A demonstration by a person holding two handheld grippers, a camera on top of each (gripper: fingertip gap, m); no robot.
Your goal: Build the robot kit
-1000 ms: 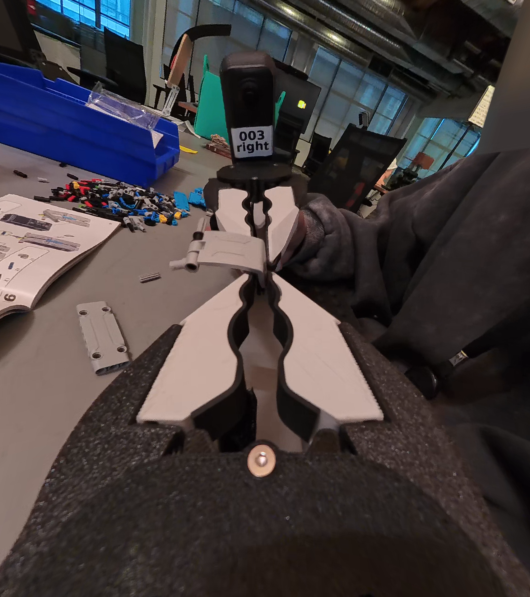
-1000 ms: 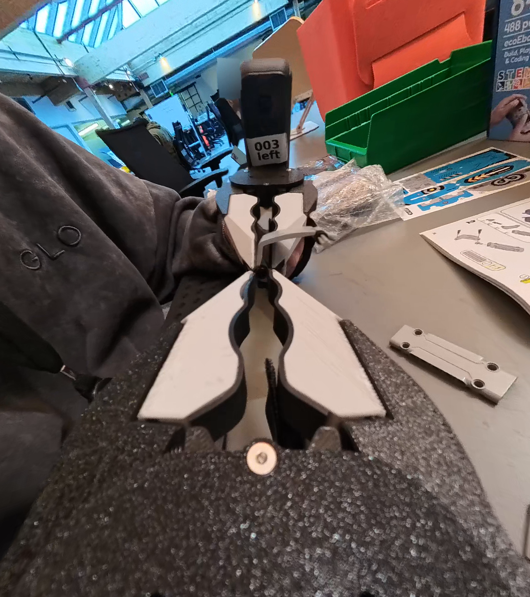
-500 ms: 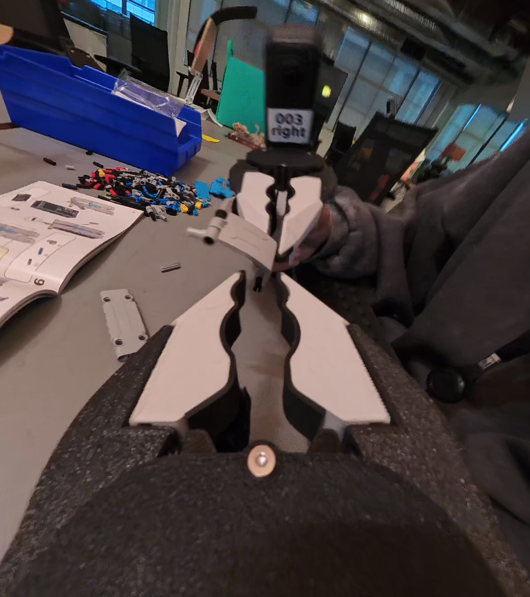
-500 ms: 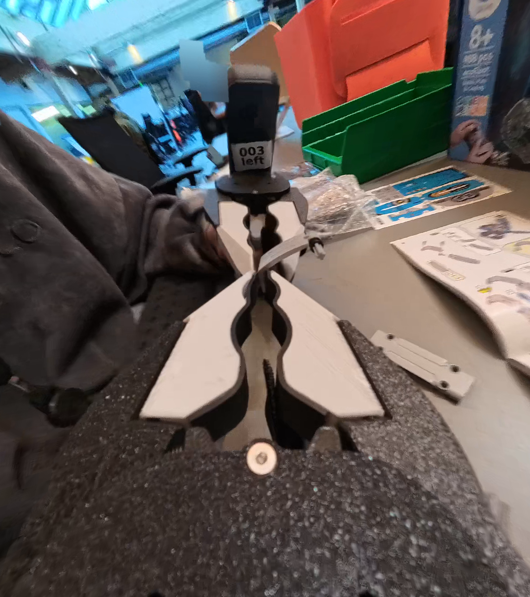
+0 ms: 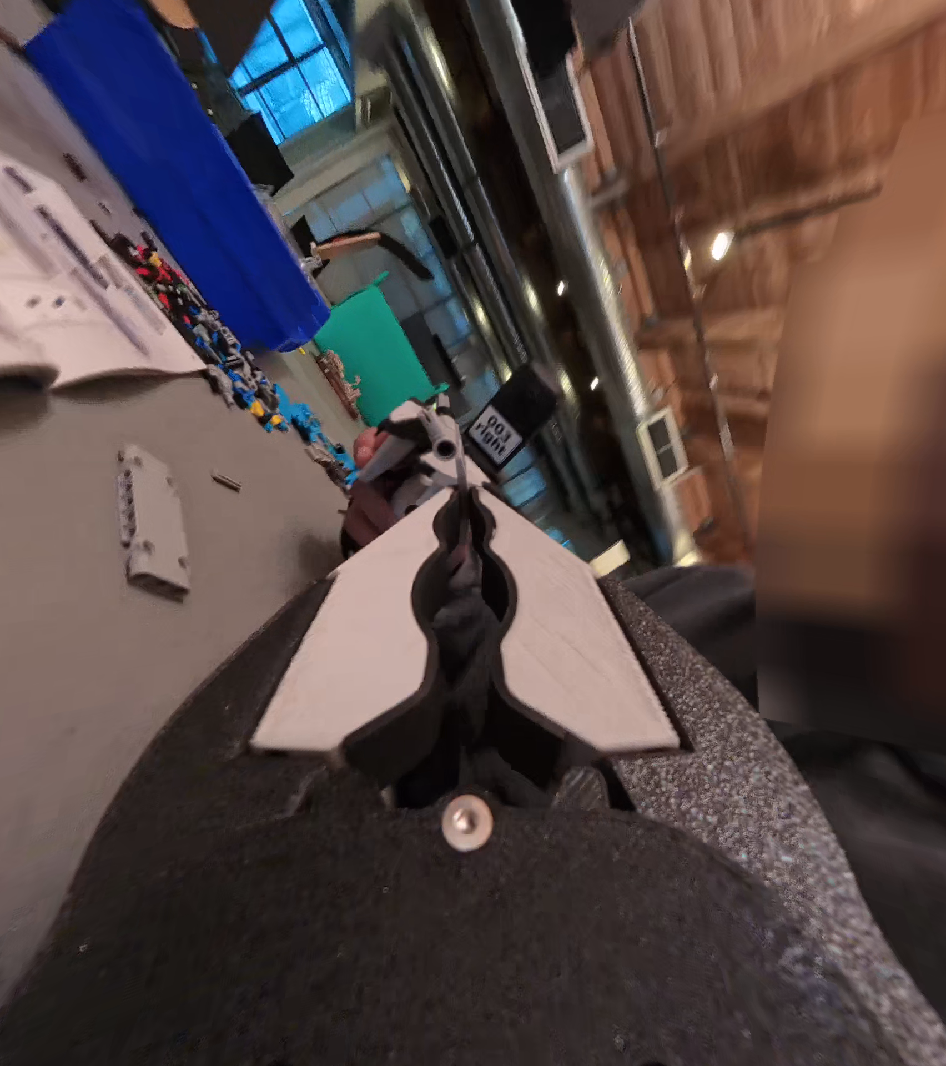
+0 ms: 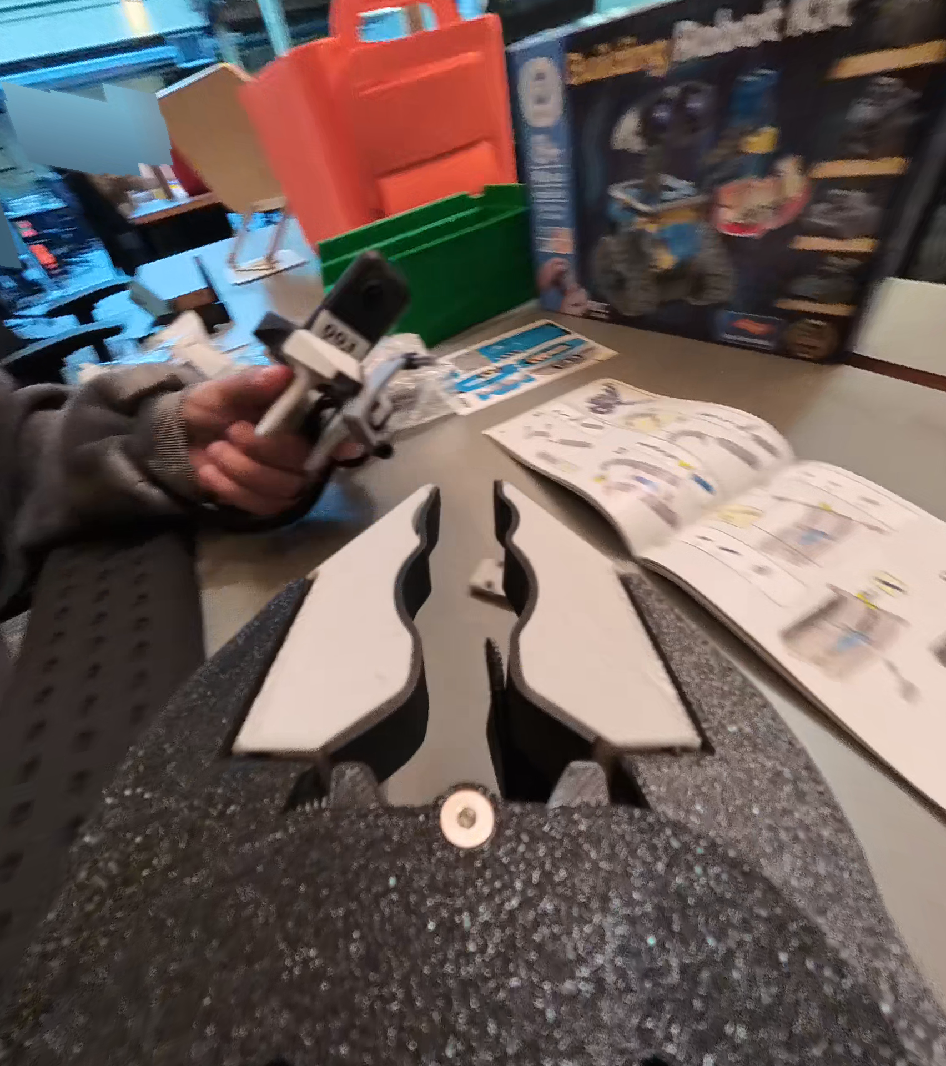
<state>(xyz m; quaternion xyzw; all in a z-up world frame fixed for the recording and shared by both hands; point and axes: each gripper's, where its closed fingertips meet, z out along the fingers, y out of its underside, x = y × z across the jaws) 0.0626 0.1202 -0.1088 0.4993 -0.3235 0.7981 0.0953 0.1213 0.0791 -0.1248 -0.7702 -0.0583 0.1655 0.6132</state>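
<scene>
Since the earlier frames your two grippers have separated: one second ago their tips met on the same grey plastic part, and now only your left gripper (image 5: 464, 490) has it. Its fingers are together, clamped on the thin edge of the grey part (image 5: 440, 441), which stands up above the tips with a small round tube end toward the camera. You have also rolled this gripper, so the worktop (image 5: 44, 663) looks strongly tilted in the left wrist view.

Your right gripper (image 6: 466, 490) has its fingers apart with nothing between them, and it is above the worktop, near the open instruction booklet (image 6: 776, 554) on its right. A small pale piece (image 6: 487, 580) lies on the worktop between these fingers, partly hidden by the right one. In the right wrist view you see your left hand (image 6: 240, 438) farther off, raised above the worktop, and the grey part (image 6: 370, 398) sticks out from that gripper.

On the worktop in the left wrist view lie a flat grey plate (image 5: 150, 519), a short dark pin (image 5: 225, 481) beside it, a heap of small coloured pieces (image 5: 228, 357) and a blue bin (image 5: 182, 173) behind it. In the right wrist view a green bin (image 6: 436, 259), an orange case (image 6: 395, 132) and a toy box (image 6: 719, 184) stand behind the booklet.
</scene>
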